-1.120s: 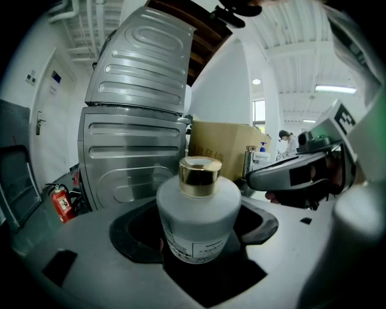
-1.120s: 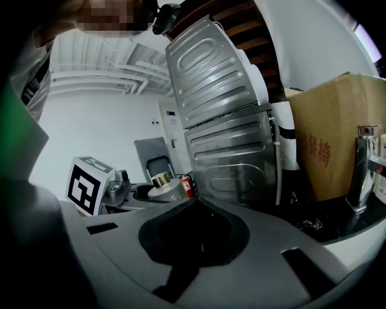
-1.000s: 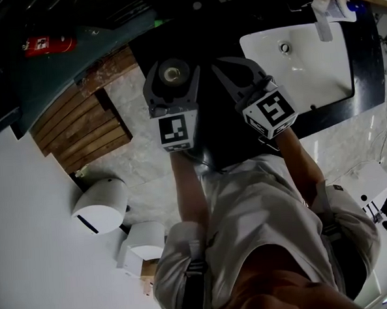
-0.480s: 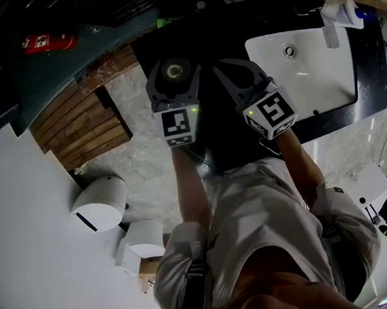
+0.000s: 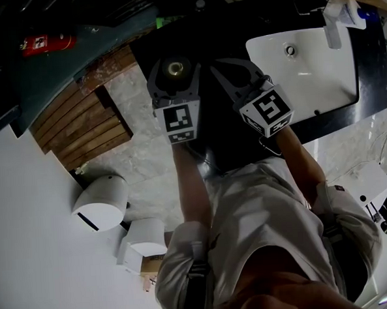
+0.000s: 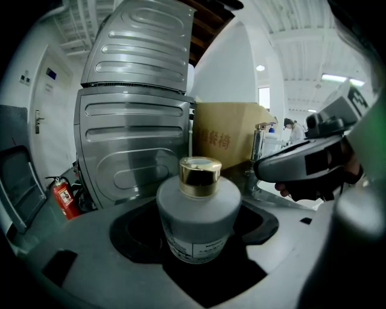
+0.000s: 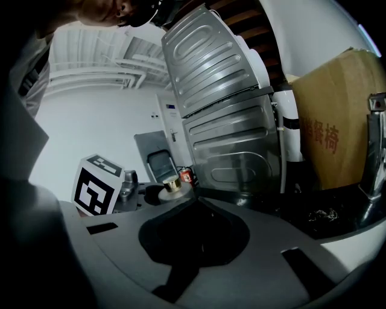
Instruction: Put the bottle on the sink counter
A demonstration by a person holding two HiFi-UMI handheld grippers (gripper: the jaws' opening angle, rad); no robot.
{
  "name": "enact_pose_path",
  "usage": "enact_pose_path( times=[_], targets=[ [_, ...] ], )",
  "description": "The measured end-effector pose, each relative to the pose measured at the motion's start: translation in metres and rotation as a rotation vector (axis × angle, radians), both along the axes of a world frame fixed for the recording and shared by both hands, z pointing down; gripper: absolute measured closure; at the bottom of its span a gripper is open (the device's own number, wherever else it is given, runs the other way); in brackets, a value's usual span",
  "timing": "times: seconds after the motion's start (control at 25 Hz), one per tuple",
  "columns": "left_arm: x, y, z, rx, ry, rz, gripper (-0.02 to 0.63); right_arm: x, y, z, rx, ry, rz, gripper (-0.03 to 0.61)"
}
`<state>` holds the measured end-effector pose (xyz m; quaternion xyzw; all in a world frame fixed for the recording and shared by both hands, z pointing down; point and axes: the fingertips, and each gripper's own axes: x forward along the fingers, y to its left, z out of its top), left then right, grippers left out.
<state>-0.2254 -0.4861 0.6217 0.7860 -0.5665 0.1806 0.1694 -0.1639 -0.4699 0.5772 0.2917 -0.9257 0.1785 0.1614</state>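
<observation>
A frosted grey bottle [image 6: 198, 220] with a gold cap [image 5: 175, 68] stands upright between the jaws of my left gripper [image 5: 174, 78], which is shut on its body. In the head view it is held over the left end of the black sink counter [image 5: 367, 48], left of the white basin [image 5: 306, 65]. My right gripper [image 5: 224, 70] hovers just to the right of it, jaws closed together and empty. The right gripper view shows the bottle [image 7: 172, 184] beside the left marker cube [image 7: 96, 184]. In its own view, the right gripper [image 7: 196, 199] holds nothing.
A ribbed steel panel [image 6: 136, 121] and a cardboard box [image 6: 229, 139] stand behind the counter, with a chrome tap [image 6: 258, 151] by the basin. A red fire extinguisher [image 5: 49, 43], wooden slats [image 5: 87, 124] and a white dispenser [image 5: 100, 203] lie to the left.
Both grippers have crept slightly forward over the counter. The left one still holds the bottle, and the right one stays shut.
</observation>
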Motion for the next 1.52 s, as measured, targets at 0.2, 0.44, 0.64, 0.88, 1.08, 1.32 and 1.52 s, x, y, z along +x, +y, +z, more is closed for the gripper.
enact_pose_path(
  times=[0.2,0.44,0.64,0.88,1.08,1.32,1.52],
  targets=[
    [0.001,-0.004,0.002,-0.012,-0.011,0.005,0.285,-0.001,-0.001,0.002,-0.002,0.001,-0.005,0.581],
    [0.001,-0.008,0.004,-0.014,-0.012,0.006,0.285,0.000,-0.003,0.002,0.000,0.003,-0.006,0.581],
    [0.001,-0.008,0.004,-0.014,-0.015,0.008,0.285,0.000,-0.002,0.001,0.003,0.002,-0.007,0.581],
    [0.002,-0.007,0.005,-0.017,-0.033,0.002,0.285,0.002,0.001,-0.003,0.005,-0.001,-0.007,0.581],
    [0.002,-0.002,0.008,-0.038,-0.037,0.009,0.285,0.004,0.004,-0.007,0.013,0.000,-0.007,0.581],
    [-0.001,0.006,0.009,-0.041,-0.033,-0.006,0.285,0.009,0.010,-0.011,0.018,0.004,-0.001,0.581],
    [-0.004,0.013,0.009,-0.039,-0.028,-0.033,0.285,0.012,0.018,-0.013,0.022,0.010,-0.005,0.581]
  ],
)
